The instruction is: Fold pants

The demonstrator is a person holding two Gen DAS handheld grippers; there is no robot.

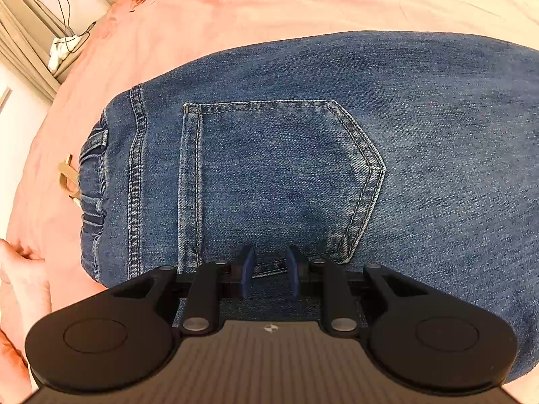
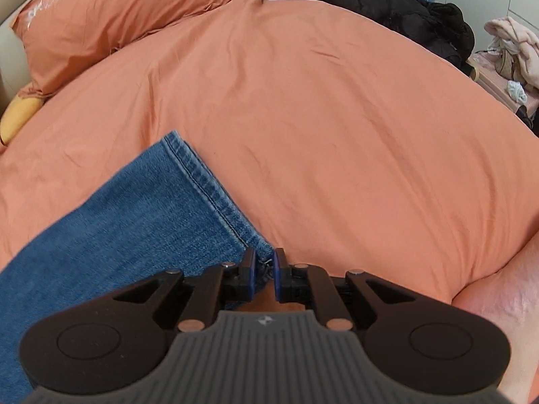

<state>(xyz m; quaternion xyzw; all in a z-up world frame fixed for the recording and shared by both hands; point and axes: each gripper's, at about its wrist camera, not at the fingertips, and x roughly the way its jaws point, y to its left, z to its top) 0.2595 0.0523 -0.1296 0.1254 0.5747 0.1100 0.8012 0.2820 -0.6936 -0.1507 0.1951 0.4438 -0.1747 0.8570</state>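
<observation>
Blue jeans (image 1: 303,155) lie on the orange bedspread (image 1: 235,10), back pocket (image 1: 269,175) up and waistband to the left. My left gripper (image 1: 269,269) sits at the near edge below the pocket, its blue pads a little apart with a thick fold of denim pressed between them. In the right wrist view one pant leg (image 2: 128,222) runs up from the lower left to its hem (image 2: 209,185). My right gripper (image 2: 264,276) is shut on the near corner of that hem, and frayed denim shows in the narrow slit between its pads.
An orange pillow (image 2: 114,17) lies at the head of the bed and a black jacket (image 2: 387,6) at the far right. Pink clothes (image 2: 512,43) sit on a side table. A tan tag (image 1: 67,175) pokes out by the waistband. A person's hand (image 1: 20,269) shows at the frame edge.
</observation>
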